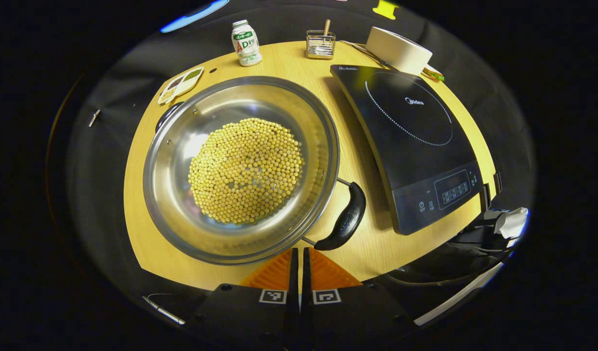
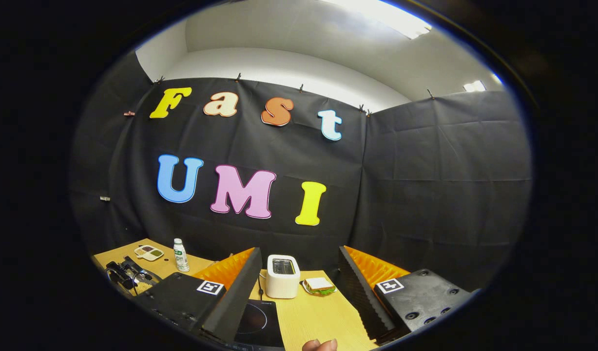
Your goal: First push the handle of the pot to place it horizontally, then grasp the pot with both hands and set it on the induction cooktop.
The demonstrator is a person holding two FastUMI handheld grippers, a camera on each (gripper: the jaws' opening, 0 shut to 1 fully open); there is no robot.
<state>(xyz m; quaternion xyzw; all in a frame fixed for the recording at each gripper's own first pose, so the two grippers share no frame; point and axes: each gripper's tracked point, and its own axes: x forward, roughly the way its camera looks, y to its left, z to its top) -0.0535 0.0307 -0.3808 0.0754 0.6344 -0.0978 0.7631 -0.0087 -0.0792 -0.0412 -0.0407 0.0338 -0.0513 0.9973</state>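
In the left gripper view a wide steel pot [image 1: 182,214] holding yellow beans [image 1: 245,170] sits on the wooden table [image 1: 367,248]. Its near black handle [image 1: 346,220] points toward the lower right, at a slant, and the far handle [image 1: 166,116] shows at the upper left. To the right of the pot lies the black induction cooktop [image 1: 406,141], its corner also showing in the right gripper view [image 2: 257,317]. My left gripper [image 1: 299,258] is shut and empty, its tips just short of the pot's near rim, left of the handle. My right gripper [image 2: 299,292] is open, raised and facing the booth wall.
At the table's back stand a bottle [image 1: 245,43], a small wire basket [image 1: 320,44], a tape roll [image 1: 398,48] and a sample tray [image 1: 181,84]. Beyond the cooktop are a white toaster [image 2: 282,276] and a sandwich [image 2: 319,285]. A fingertip [image 2: 320,345] shows at the bottom.
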